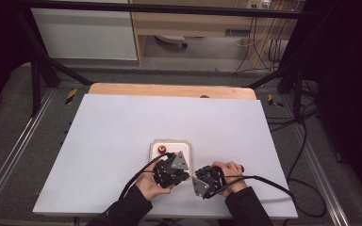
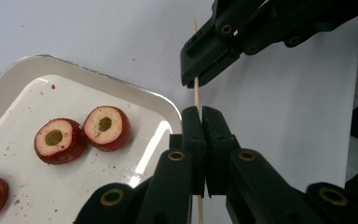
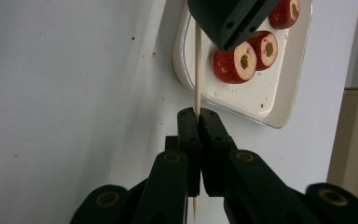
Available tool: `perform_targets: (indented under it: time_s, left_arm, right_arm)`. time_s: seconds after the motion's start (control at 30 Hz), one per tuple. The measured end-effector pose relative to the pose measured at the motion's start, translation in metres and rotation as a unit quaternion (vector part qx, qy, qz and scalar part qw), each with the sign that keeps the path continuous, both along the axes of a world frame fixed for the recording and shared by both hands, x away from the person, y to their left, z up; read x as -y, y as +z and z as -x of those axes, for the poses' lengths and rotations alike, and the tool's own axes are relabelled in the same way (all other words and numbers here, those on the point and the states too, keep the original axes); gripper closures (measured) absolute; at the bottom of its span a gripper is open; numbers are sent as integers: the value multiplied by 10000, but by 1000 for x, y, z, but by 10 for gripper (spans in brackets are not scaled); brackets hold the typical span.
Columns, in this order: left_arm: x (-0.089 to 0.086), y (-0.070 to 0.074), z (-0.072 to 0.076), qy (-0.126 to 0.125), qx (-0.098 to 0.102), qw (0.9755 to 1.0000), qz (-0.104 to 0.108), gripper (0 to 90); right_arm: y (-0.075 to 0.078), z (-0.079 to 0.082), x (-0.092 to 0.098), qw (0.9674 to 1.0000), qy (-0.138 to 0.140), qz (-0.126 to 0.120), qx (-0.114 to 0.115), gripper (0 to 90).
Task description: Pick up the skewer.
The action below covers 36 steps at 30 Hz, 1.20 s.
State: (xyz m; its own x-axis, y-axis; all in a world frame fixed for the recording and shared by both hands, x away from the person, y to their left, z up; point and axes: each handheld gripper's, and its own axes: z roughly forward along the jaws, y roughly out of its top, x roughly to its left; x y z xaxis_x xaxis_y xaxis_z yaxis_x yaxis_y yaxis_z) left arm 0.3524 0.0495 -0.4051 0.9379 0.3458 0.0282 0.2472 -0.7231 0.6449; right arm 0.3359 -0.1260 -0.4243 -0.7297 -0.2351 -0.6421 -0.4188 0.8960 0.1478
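High view: left hand-held gripper and right hand-held gripper meet near bench front edge, tray at 12 o'clock; open bench surface toward 9 and 3 o'clock.

Left gripper view: clamped on skewer beside tray rim.

Right gripper view: pinching same skewer, fruit halves at 1 o'clock.

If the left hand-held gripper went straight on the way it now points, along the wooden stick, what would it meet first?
Most likely the right hand-held gripper: it clamps the same wooden skewer just ahead of the left hand-held gripper. The white tray with the cut red fruit lies off to one side; depth is uncertain.
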Motion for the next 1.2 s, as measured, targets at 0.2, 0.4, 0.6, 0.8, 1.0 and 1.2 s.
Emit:
perform_targets:
  time_s: [0.2, 0.4, 0.6, 0.8, 1.0, 1.2]
  left_arm:
    - [-3, 1, -4, 105, -115, 9999, -42, 797]
    - [-9, 1, -10, 283, -513, 9976, -360, 784]
    - [-6, 0, -12, 296, -663, 9957, -573, 827]
    - [0, -1, -11, 326, -638, 9949, -705, 874]
    - [2, -2, -10, 385, -645, 9945, -733, 884]
    - [-3, 0, -8, 505, -480, 9953, -672, 886]
  right_arm:
    - [1, 2, 1, 9997, -39, 168, 188, 886]
    - [5, 0, -6, 9977, 42, 452, 499, 885]
    - [8, 0, -15, 9958, 248, 603, 649, 885]
    - [9, 2, -19, 9928, 405, 823, 766, 884]
    - [11, 4, -19, 9929, 410, 780, 800, 876]
    - [15, 2, -16, 9966, 37, 527, 634, 727]
